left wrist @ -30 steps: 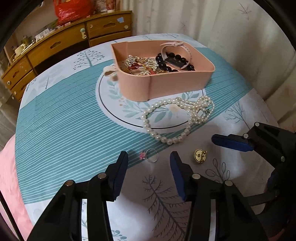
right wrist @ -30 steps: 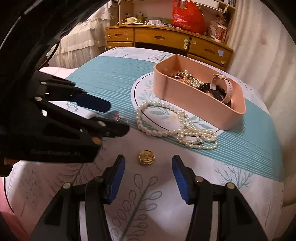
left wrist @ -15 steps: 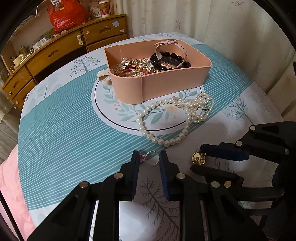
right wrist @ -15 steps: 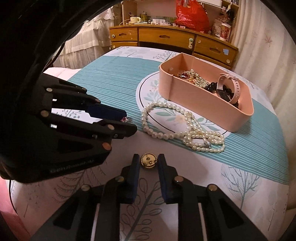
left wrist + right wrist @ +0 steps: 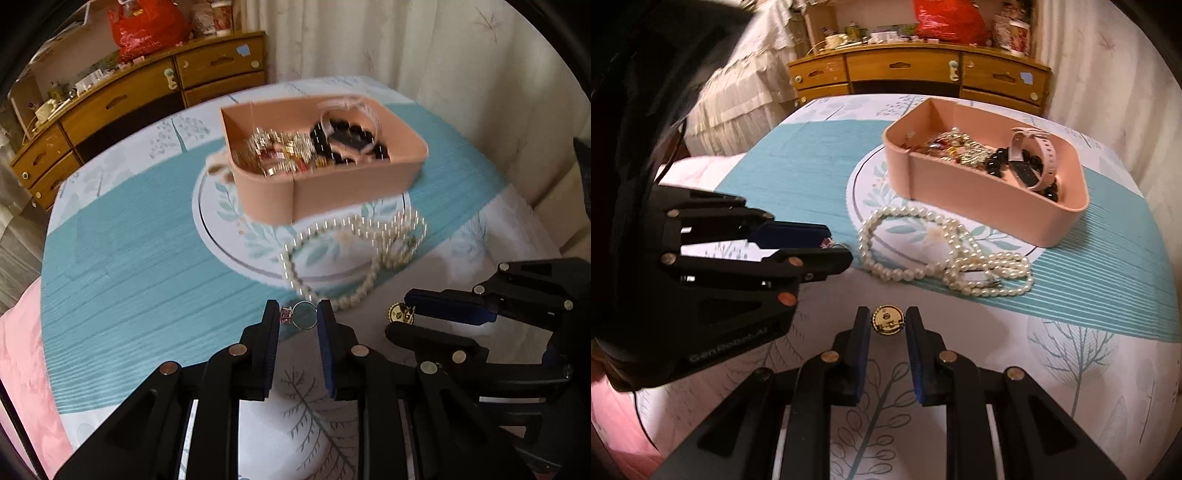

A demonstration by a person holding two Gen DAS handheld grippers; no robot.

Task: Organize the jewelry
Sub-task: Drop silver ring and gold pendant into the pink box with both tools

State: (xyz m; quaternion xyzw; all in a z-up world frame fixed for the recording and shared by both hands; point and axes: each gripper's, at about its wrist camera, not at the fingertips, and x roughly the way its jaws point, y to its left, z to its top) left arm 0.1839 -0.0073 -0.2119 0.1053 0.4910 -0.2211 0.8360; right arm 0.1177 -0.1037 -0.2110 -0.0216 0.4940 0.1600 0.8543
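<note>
A silver ring (image 5: 305,314) with a pink stone and a round gold brooch (image 5: 887,319) sit pinched upright; a pearl necklace (image 5: 945,251) lies coiled beside the pink jewelry box (image 5: 979,206).

I'm working in a home bedroom, wooden dresser (image 5: 916,70) with drawers and clutter on top, red plastic bag (image 5: 945,20), frilled bedding (image 5: 738,85), pale curtains (image 5: 406,44), patterned tablecloth (image 5: 798,162)

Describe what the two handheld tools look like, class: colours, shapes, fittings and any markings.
Both are black plastic. The left tool and right tool each have two flat fingers faced with blue pads, on angular linkages with round silver and copper pivot pins. The left tool's side carries faint grey lettering. No sleeves are visible.
</note>
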